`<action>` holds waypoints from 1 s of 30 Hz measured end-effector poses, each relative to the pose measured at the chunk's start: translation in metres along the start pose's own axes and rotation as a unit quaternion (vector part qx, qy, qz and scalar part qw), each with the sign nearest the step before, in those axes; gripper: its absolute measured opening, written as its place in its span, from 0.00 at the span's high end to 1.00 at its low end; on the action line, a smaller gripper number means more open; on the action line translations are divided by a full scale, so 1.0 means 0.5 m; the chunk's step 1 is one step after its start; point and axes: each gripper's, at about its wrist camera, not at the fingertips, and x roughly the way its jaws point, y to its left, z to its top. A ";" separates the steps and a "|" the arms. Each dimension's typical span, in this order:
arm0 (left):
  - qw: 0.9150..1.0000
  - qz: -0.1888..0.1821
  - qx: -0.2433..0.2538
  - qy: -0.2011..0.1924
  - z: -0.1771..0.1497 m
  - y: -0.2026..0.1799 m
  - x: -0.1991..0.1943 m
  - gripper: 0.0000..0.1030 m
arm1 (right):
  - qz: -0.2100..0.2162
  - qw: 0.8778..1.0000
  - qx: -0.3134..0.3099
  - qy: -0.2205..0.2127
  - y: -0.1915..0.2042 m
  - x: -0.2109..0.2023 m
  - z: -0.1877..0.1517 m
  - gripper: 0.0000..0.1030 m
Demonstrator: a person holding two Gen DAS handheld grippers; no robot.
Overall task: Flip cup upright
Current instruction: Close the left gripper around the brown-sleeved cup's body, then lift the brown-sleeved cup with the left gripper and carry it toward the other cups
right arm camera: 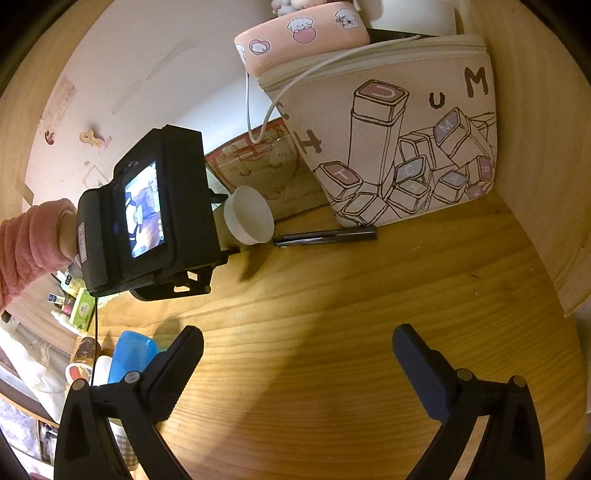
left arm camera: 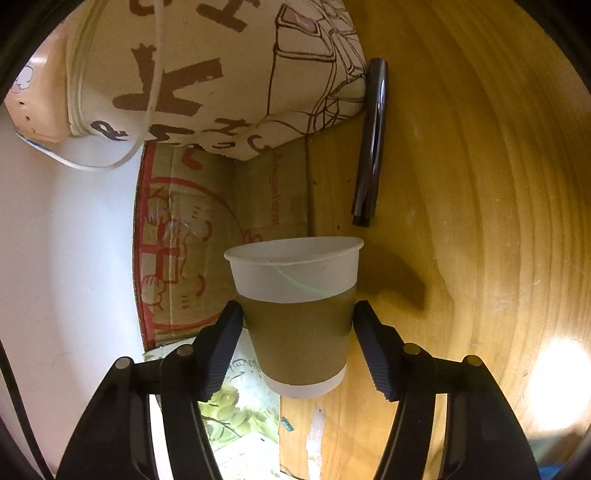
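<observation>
A white paper cup with a brown sleeve sits between the fingers of my left gripper, which is shut on its sleeve. In the right wrist view the same cup lies on its side in the air above the wooden table, its open mouth pointing toward the pouch. The left gripper's black body hides most of the cup there. My right gripper is open and empty, low over the table near its front.
A cream zip pouch with printed letters stands at the back, a pink case on top of it. A black pen lies in front of the pouch, also in the left wrist view. A cardboard box stands behind the cup.
</observation>
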 end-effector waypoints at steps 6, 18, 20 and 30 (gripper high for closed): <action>0.999 0.005 -0.036 0.013 0.003 0.003 -0.013 0.37 | -0.003 1.000 0.002 -0.001 0.001 -0.002 -0.002 0.00; 0.965 -0.133 -0.221 0.048 -0.047 0.033 -0.072 0.39 | 0.008 1.000 -0.020 0.010 0.042 -0.002 -0.014 0.00; 0.955 -0.153 -0.252 0.042 -0.062 0.036 -0.090 0.40 | 0.012 1.000 -0.026 0.013 0.051 -0.002 -0.017 0.00; 0.905 -0.236 -0.354 0.028 -0.119 0.043 -0.147 0.40 | 0.021 0.998 -0.056 0.019 0.094 -0.016 -0.044 0.00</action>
